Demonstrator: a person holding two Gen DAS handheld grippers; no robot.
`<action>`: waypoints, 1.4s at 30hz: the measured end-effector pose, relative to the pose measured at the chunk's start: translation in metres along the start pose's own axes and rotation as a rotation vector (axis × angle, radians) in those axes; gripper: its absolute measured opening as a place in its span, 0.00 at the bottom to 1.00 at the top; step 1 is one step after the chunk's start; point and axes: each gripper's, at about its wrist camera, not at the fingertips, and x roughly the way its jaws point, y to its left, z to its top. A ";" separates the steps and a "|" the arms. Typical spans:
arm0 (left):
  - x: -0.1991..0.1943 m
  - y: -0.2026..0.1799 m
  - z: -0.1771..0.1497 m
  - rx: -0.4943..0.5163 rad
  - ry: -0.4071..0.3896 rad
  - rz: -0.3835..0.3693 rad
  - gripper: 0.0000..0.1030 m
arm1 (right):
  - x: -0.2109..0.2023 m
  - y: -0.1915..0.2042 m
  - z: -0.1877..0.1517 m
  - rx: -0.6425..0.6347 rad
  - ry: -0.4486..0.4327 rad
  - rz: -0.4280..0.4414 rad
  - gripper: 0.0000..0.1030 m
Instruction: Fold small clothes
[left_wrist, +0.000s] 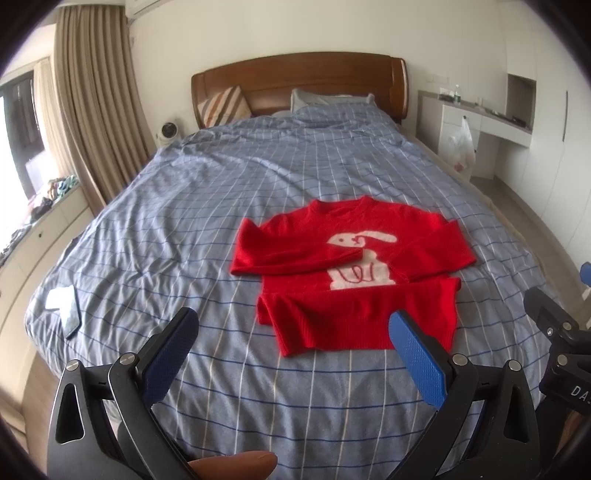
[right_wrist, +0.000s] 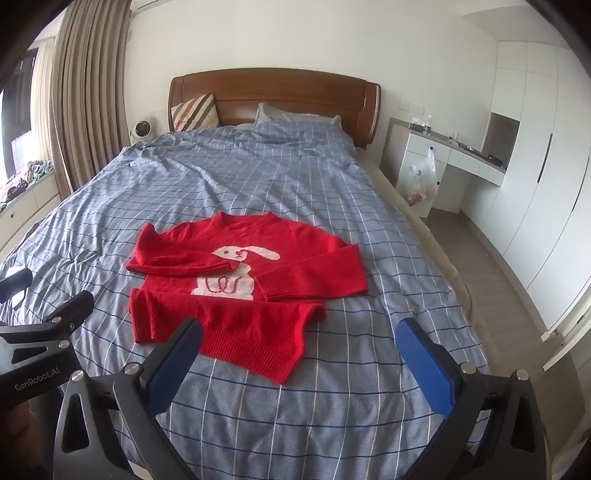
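A small red sweater (left_wrist: 354, 266) with a white rabbit on the chest lies face up on the blue checked bed; it also shows in the right wrist view (right_wrist: 243, 280). Both sleeves are folded in across the chest. Its bottom hem is rumpled. My left gripper (left_wrist: 293, 325) is open and empty, held above the bed just in front of the hem. My right gripper (right_wrist: 299, 332) is open and empty, near the hem's right corner. Each gripper's black body shows at the edge of the other's view.
The bed cover (left_wrist: 221, 192) stretches back to pillows and a wooden headboard (left_wrist: 295, 77). A phone and a white item (left_wrist: 64, 306) lie near the bed's left edge. Curtains and a low cabinet stand left. A white desk (right_wrist: 443, 155) and wardrobe stand right.
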 end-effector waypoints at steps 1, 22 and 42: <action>0.001 -0.001 -0.001 0.008 0.001 0.007 1.00 | 0.000 0.000 0.000 0.003 0.001 0.000 1.00; 0.010 -0.006 -0.006 0.029 0.036 0.003 1.00 | 0.006 0.003 -0.005 0.002 0.014 0.009 1.00; 0.011 -0.002 -0.006 0.028 0.044 0.014 1.00 | 0.011 0.003 -0.011 0.004 0.030 0.018 1.00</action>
